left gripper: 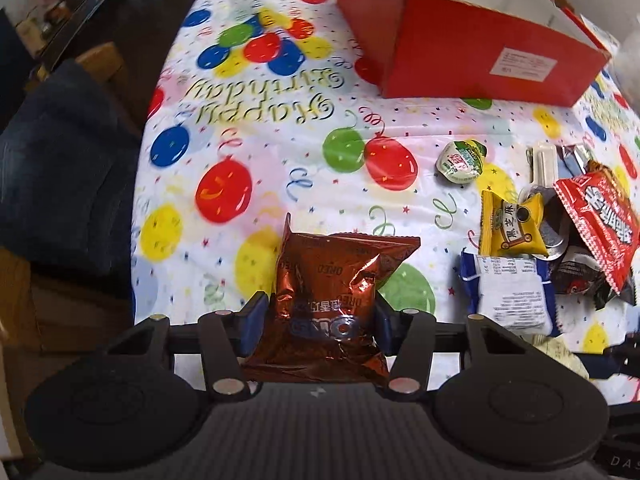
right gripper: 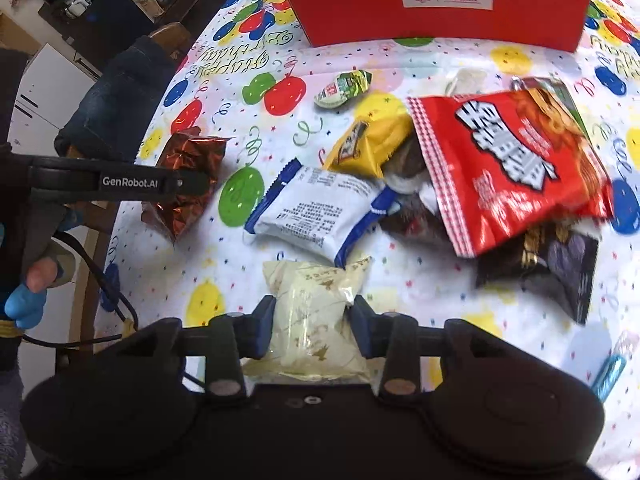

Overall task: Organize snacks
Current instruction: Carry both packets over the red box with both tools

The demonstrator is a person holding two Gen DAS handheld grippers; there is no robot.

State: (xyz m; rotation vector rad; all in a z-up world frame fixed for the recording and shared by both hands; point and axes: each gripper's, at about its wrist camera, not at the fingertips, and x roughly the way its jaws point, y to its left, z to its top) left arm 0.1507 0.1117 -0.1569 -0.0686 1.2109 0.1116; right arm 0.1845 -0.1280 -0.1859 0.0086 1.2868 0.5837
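Observation:
My left gripper (left gripper: 318, 316) is shut on a copper-brown Oreo packet (left gripper: 332, 280), held over the near part of the table; the packet also shows in the right wrist view (right gripper: 186, 176) beside the left gripper's arm (right gripper: 128, 182). My right gripper (right gripper: 314, 322) is shut on a cream translucent snack packet (right gripper: 316, 312). An open red box (left gripper: 472, 48) stands at the far side, also seen in the right wrist view (right gripper: 440, 4). A pile of snacks lies to the right: a white-blue packet (right gripper: 316, 208), a yellow packet (right gripper: 370, 146), a large red bag (right gripper: 508, 168), a black packet (right gripper: 552, 264).
A green-lidded jelly cup (left gripper: 460, 160) lies alone between the box and the pile. The balloon-print tablecloth (left gripper: 240, 140) covers the table. A chair with a dark cushion (left gripper: 60, 160) stands off the table's left edge. A blue clip (right gripper: 608, 372) lies at the near right.

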